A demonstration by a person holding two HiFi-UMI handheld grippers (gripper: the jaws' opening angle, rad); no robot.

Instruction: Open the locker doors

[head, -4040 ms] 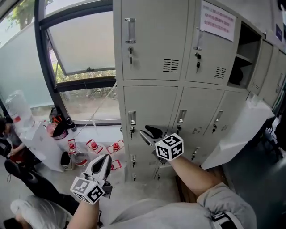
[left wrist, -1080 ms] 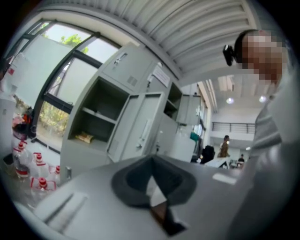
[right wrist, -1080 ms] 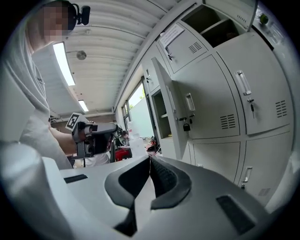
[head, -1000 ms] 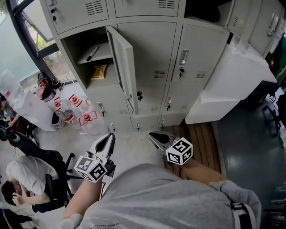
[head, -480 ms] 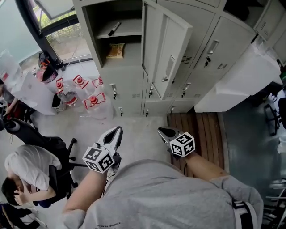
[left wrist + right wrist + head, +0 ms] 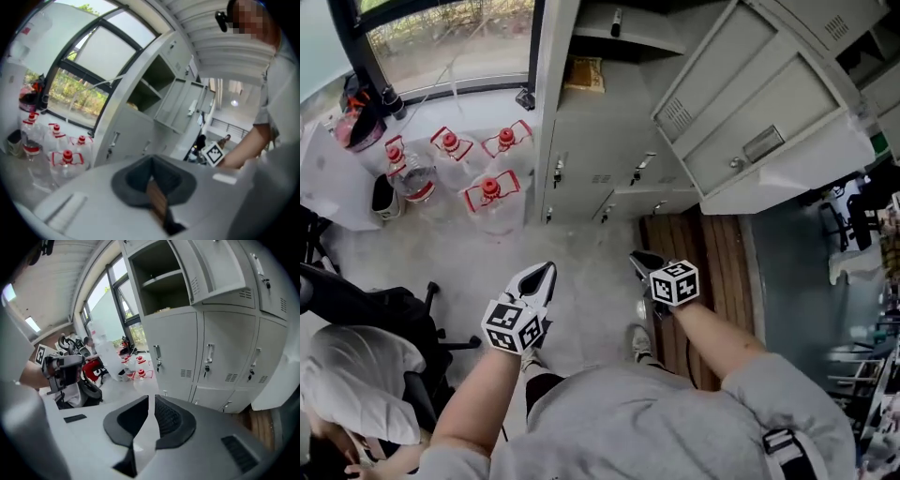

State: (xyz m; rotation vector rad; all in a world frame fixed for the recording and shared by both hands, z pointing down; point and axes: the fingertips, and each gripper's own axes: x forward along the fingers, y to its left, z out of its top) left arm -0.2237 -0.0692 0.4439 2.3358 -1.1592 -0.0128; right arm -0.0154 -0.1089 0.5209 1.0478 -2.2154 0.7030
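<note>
Evidently between doors, the left gripper (image 6: 542, 274) and right gripper (image 6: 639, 260) hang low, jaws together, empty, well apart from the open locker door (image 6: 759, 122); lower doors (image 6: 581, 173) are closed.

Water bottles (image 6: 487, 194) left of lockers (image 6: 592, 141)

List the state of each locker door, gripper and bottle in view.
Upper locker door: open.
Lower locker doors: shut.
Left gripper: shut, empty.
Right gripper: shut, empty.
Water bottles: upright, red caps on.
</note>
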